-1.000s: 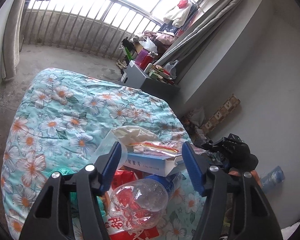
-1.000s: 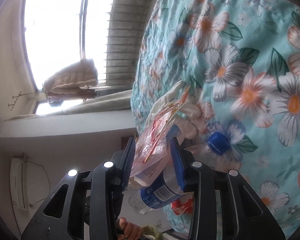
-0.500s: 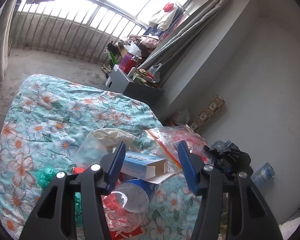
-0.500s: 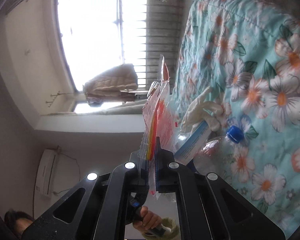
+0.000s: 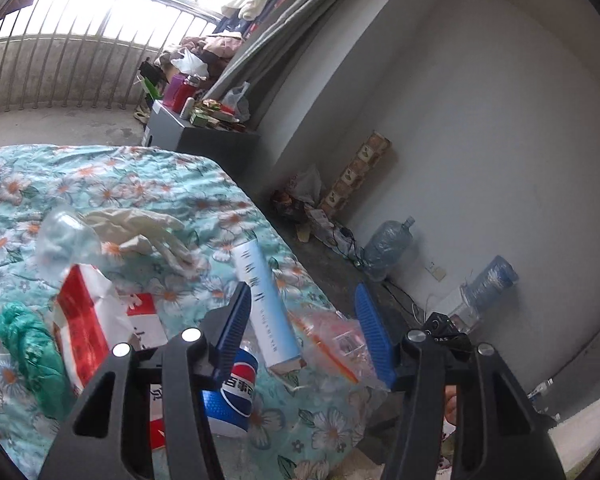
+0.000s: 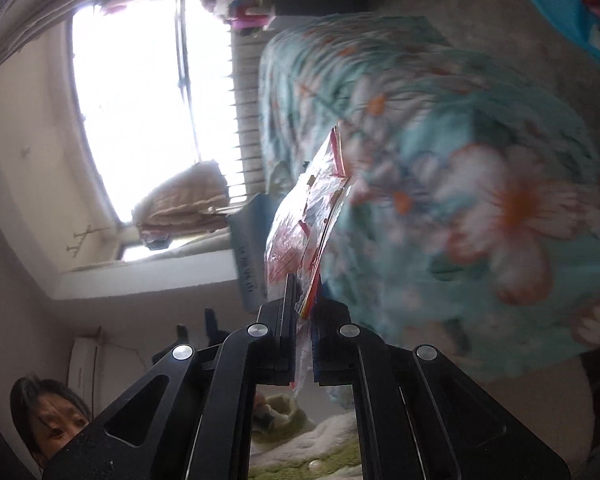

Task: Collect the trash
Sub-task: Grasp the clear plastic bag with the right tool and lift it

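Observation:
My right gripper [image 6: 303, 292] is shut on a clear plastic zip bag [image 6: 304, 216] with red print and holds it off the floral quilt [image 6: 480, 184]. In the left wrist view the same bag [image 5: 332, 344] hangs at the quilt's right edge between my left fingers. My left gripper [image 5: 304, 332] is open and empty above the trash pile: a white and blue carton [image 5: 266, 300], a Pepsi bottle [image 5: 232, 392], a red and white wrapper [image 5: 84, 320], a green plastic bag [image 5: 32, 356], a white glove [image 5: 148, 232] and a crumpled clear cup [image 5: 66, 240].
The quilt [image 5: 112, 184] covers a low bed. A grey cabinet [image 5: 192, 136] with clutter stands behind it. Water jugs [image 5: 388, 244] and cables lie on the floor by the right wall. A blue bin rim [image 6: 568, 4] shows at the upper right of the right wrist view.
My right gripper closed on the zip bag and pulled it off the pile, away from the quilt. The left gripper swung right; the carton now lies free on the quilt.

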A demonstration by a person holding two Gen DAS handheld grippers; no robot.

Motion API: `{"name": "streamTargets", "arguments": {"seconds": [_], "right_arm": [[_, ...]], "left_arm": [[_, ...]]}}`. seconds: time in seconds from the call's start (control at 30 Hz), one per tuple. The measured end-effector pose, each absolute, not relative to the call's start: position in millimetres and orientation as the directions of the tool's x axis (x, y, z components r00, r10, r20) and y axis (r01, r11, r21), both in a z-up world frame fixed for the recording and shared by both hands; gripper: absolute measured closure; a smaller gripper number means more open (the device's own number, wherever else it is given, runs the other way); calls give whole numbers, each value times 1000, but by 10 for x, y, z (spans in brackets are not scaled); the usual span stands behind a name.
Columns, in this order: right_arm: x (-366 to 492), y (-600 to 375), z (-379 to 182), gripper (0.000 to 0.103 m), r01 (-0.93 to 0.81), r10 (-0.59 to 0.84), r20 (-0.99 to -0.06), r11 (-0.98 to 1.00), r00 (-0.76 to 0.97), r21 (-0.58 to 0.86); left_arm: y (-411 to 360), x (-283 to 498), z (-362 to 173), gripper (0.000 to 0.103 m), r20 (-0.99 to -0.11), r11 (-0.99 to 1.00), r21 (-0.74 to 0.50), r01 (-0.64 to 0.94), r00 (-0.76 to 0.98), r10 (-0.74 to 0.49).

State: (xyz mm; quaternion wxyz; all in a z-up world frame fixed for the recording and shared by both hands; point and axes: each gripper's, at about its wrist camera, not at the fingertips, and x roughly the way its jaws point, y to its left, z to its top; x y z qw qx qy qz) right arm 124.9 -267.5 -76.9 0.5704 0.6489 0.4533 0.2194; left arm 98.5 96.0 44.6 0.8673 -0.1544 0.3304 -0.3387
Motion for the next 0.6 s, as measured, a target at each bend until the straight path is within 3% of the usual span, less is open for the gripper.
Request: {"name": "streamTargets", "arguments": {"seconds": [0.2,0.43,0.6], "right_arm": [[1203,-2616,-904,96,406,806,-390,206,445,890],[1212,-2618,-773,94,387,784,-469,316,407,866],[1252,-2535,-645,93,357,774,-501,375,388,856]], "left_arm": [[766,991,131,50,-525,722,-516,461,495,-692],[598,894,38,50,-552,712,-505,488,451,-701],[379,788,62,50,-517,623,-520,585,365,-774]]}}
